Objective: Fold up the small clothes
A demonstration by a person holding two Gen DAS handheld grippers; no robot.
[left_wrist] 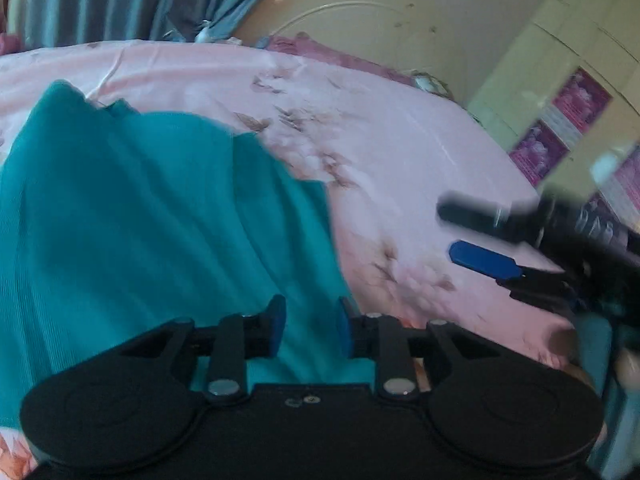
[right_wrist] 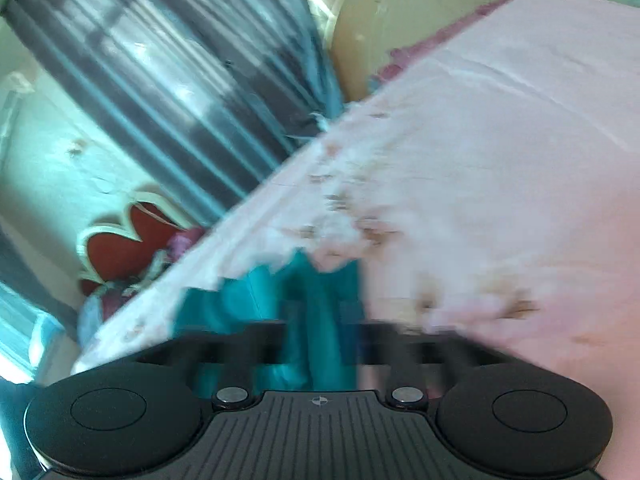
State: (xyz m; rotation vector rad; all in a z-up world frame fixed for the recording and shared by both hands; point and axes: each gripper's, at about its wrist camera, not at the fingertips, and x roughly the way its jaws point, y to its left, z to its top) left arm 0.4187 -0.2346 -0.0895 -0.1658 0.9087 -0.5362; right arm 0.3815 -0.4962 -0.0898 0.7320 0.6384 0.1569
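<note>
ribbed teal cloth garment (left_wrist: 140, 216), matt black plastic tool (left_wrist: 310, 326)

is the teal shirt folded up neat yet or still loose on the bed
Still loose. The teal shirt lies rumpled in uneven ridges on the pink bedsheet, its far edge ragged rather than squared.

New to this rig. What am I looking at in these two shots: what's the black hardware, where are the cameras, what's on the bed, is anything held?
No robot arm here: a person holds a two-finger gripper in each hand, each with a fisheye camera looking along its fingers. The black body at the bottom of each picture is that gripper.

Left wrist view: the left gripper is open, blue pads apart, over a teal garment lying on a pink floral bedsheet. The right gripper shows at the right, jaws apart, holding nothing.

Right wrist view is motion-blurred: the same garment sits ahead of the fingers; no grip is visible. Behind are a curtain and headboard.
</note>
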